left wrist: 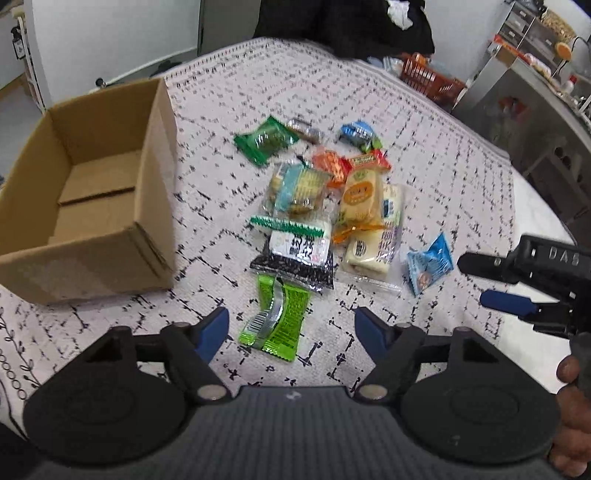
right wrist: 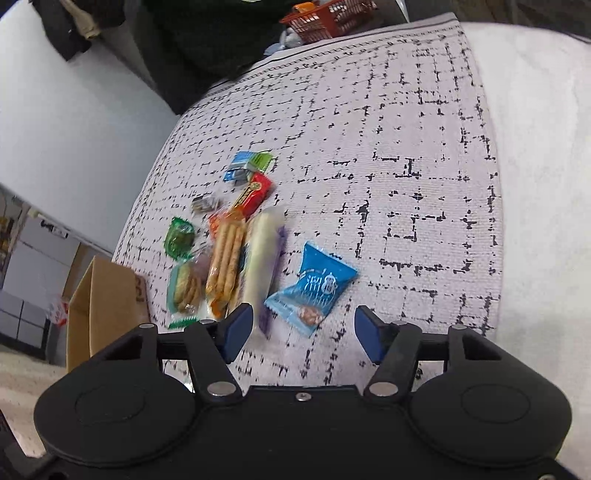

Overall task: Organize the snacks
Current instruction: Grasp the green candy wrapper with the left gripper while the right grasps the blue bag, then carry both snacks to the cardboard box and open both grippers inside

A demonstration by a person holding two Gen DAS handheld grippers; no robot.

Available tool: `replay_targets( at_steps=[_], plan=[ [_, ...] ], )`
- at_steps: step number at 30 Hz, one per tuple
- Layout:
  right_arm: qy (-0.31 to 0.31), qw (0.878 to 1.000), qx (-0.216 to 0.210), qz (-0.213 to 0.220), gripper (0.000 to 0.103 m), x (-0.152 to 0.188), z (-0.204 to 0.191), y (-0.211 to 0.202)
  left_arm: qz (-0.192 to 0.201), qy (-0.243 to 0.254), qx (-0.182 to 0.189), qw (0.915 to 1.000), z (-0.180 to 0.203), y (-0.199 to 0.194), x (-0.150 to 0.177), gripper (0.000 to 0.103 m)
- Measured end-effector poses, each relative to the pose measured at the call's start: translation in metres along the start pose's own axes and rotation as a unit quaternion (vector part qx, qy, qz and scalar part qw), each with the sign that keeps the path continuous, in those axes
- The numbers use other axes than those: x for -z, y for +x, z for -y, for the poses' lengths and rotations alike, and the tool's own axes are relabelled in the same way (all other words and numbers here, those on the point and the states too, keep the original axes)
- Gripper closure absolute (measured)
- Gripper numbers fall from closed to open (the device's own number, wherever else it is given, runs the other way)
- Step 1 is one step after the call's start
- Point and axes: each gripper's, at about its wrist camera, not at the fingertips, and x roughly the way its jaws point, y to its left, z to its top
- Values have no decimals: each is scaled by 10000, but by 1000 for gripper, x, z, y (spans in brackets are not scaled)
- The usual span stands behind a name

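Note:
A pile of wrapped snacks lies on the patterned cloth. A lime-green packet (left wrist: 275, 317) lies nearest my left gripper (left wrist: 291, 328), which is open and empty just above it. A black-and-white packet (left wrist: 295, 254) lies behind it. An open, empty cardboard box (left wrist: 92, 192) stands to the left. A blue packet (right wrist: 314, 286) lies just ahead of my right gripper (right wrist: 304, 328), which is open and empty. The right gripper also shows in the left wrist view (left wrist: 476, 280), beside the blue packet (left wrist: 430, 264). The box also shows in the right wrist view (right wrist: 107, 306).
An orange basket (left wrist: 430, 79) stands at the table's far edge and shows in the right wrist view too (right wrist: 328, 16). A steel counter (left wrist: 532, 110) stands at the right. Bare white tabletop (right wrist: 543, 184) lies right of the cloth.

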Motion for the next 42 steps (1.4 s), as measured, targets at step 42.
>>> replay_targets(
  at_steps=[42],
  plan=[
    [27, 9993, 23, 385, 70, 2, -20, -9, 323, -57, 434, 9985, -4, -14, -3, 75]
  ],
)
